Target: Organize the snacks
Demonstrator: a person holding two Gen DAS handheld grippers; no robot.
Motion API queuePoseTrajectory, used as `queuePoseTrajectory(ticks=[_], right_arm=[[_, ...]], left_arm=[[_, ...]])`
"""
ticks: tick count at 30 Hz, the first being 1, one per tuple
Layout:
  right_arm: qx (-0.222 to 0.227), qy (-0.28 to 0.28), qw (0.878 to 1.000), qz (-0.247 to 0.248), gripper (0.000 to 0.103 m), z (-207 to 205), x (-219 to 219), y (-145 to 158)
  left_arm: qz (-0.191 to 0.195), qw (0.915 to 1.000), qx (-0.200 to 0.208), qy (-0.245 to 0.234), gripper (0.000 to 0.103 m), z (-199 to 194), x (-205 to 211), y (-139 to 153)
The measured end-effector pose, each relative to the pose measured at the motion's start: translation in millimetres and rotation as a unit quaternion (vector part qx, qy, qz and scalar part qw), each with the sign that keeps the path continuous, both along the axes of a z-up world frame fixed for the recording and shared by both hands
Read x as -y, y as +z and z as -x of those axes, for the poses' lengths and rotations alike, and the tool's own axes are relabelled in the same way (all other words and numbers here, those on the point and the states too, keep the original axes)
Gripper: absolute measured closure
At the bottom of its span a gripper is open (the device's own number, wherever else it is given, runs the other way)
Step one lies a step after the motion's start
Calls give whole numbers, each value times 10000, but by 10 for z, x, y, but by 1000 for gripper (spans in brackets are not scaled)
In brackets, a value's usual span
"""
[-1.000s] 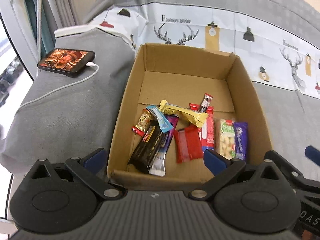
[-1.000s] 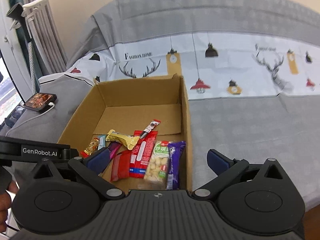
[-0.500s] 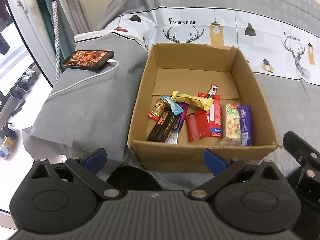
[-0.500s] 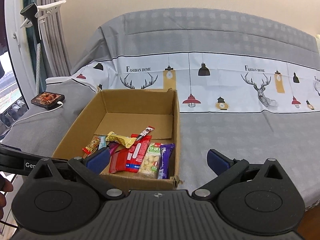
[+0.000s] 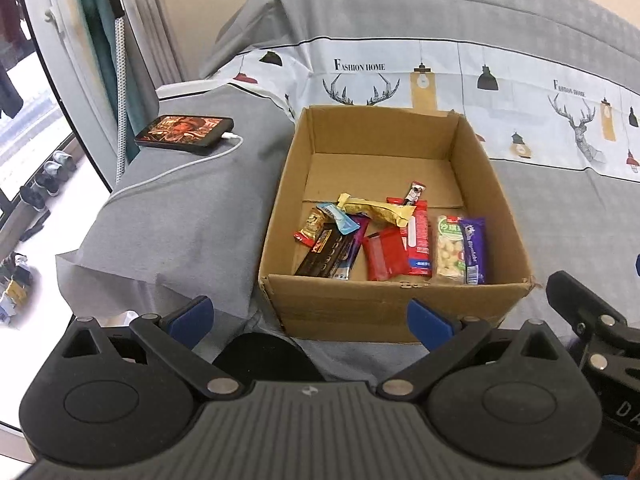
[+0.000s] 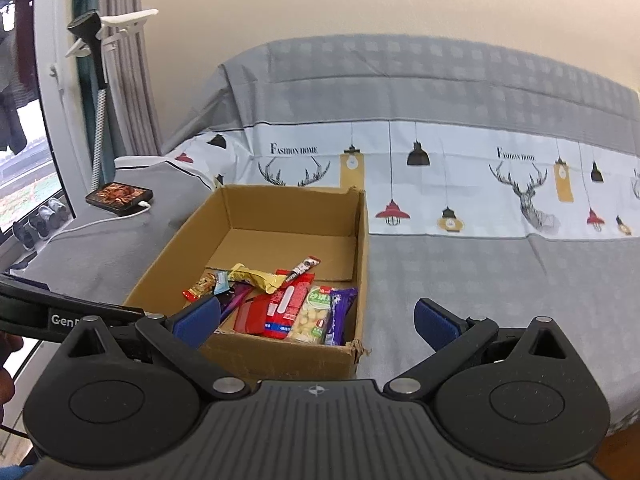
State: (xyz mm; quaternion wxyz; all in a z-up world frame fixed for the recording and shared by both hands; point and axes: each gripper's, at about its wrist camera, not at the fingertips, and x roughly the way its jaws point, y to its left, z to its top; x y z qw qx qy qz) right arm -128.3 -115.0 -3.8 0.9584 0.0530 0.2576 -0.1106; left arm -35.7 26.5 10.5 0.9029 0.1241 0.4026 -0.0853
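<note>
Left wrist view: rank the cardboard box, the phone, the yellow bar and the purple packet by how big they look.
Largest to smallest, as they look:
1. cardboard box
2. phone
3. yellow bar and purple packet, too alike to separate.
The phone lies farther from the camera, so its true size against the snacks is unsure.

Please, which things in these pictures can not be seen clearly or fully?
- Purple snack bar, left wrist view: mostly under the black bar and a blue packet.
- Same purple bar, right wrist view: behind the right gripper's left finger.
- Phone screen, both views: too small to read.
- Box floor at the near wall, both views: hidden by that wall.
</note>
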Motion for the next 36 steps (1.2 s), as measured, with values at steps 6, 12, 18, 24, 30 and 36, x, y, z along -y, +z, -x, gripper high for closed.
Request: queuePoseTrajectory(ticks=[6,12,18,24,30,36], right_arm=[[40,22,10000,43,1,39,-20,27],[47,53,10000,70,1,50,-35,33],[22,74,9999,72,1,30,-33,27],[23,81,10000,52,1,24,-39,21],[37,83,9999,54,1,28,-46,20],[46,82,9999,46,1,28,-56,18]], left_arm=[[58,10000,-2,7,0,34,-39,28],[44,10000,1,-20,0,57,-49,25],[71,10000,0,-14,0,49,-45,31],[70,10000,-28,-6,0,35,-43,31],[56,10000,-24,24,0,35,-38,31],[24,10000,-32,28,0,41,-27,24]])
